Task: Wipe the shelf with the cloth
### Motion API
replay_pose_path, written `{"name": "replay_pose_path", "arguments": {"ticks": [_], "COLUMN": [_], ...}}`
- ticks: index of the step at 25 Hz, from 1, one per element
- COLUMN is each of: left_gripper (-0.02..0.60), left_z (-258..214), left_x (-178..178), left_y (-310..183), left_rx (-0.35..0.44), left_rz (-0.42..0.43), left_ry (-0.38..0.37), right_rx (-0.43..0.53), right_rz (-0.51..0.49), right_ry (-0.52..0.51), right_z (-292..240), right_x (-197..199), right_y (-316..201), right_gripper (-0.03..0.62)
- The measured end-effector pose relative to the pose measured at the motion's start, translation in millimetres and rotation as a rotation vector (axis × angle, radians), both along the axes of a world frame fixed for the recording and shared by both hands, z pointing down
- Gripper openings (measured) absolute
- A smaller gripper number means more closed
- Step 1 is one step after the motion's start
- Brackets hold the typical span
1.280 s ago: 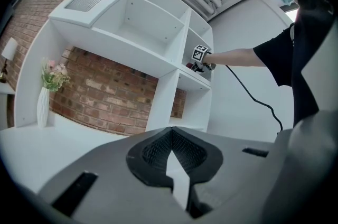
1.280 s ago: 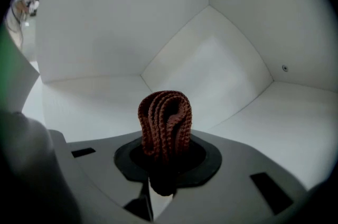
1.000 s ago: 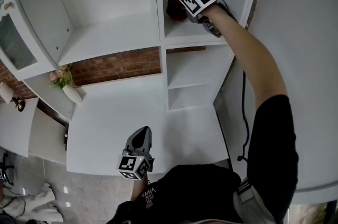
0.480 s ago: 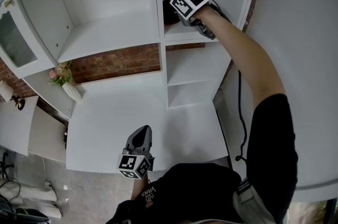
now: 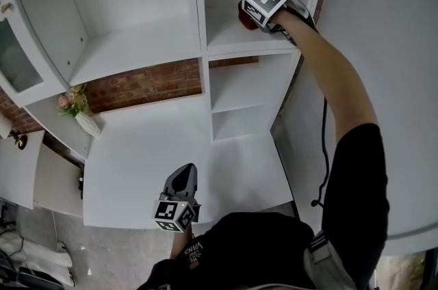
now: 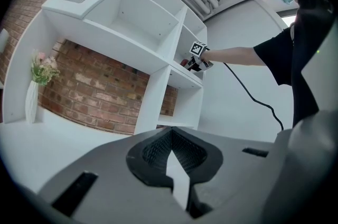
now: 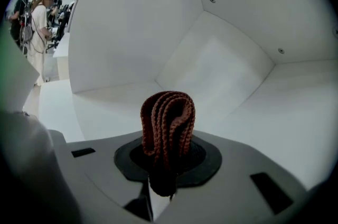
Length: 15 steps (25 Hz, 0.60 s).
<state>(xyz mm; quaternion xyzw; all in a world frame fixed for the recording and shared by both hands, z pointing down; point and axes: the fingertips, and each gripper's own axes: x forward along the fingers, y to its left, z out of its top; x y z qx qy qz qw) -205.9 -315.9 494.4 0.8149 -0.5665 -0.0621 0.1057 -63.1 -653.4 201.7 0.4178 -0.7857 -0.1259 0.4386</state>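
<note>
Cloth (image 7: 167, 120), clamped in the right gripper (image 7: 162, 178) and half-hidden by it, perhaps touches the shelf (image 5: 231, 40); left gripper (image 5: 184, 172) closed.

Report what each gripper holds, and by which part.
The right gripper pinches the folded brown cloth by its lower end, with the loop standing out beyond the jaws. The left gripper holds nothing; its jaws are together.

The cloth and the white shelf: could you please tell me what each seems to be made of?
The cloth looks like knitted or crocheted yarn, reddish-brown and matte: ribbed rows of loops show. The shelf looks like smooth white painted or laminated board, with flat panels and even sheen; its core cannot be told.
</note>
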Motion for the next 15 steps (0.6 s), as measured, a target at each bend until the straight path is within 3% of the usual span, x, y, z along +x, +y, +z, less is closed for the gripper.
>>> {"name": "replay_pose_path", "arguments": {"ticks": [6, 13, 15], "left_gripper": [0.005, 0.005, 0.005], "left_z": [1.5, 3.3, 4.0], "left_x": [7.0, 16.4, 17.8], "left_y": [-7.0, -14.2, -14.9], "left_rx": [0.001, 0.004, 0.006], "left_rz": [0.034, 0.079, 0.086], "left_ry": [0.007, 0.012, 0.015], "right_rx": [0.037, 0.179, 0.195], "right_rz": [0.060, 0.078, 0.083], "right_ry": [0.104, 0.454, 0.491], "right_z": [2.1, 0.8, 3.2], "right_x": [24.5, 39.4, 42.4], "right_y": [-2.0, 0.7, 0.1], "right_gripper": [0.069, 0.069, 0.069]}}
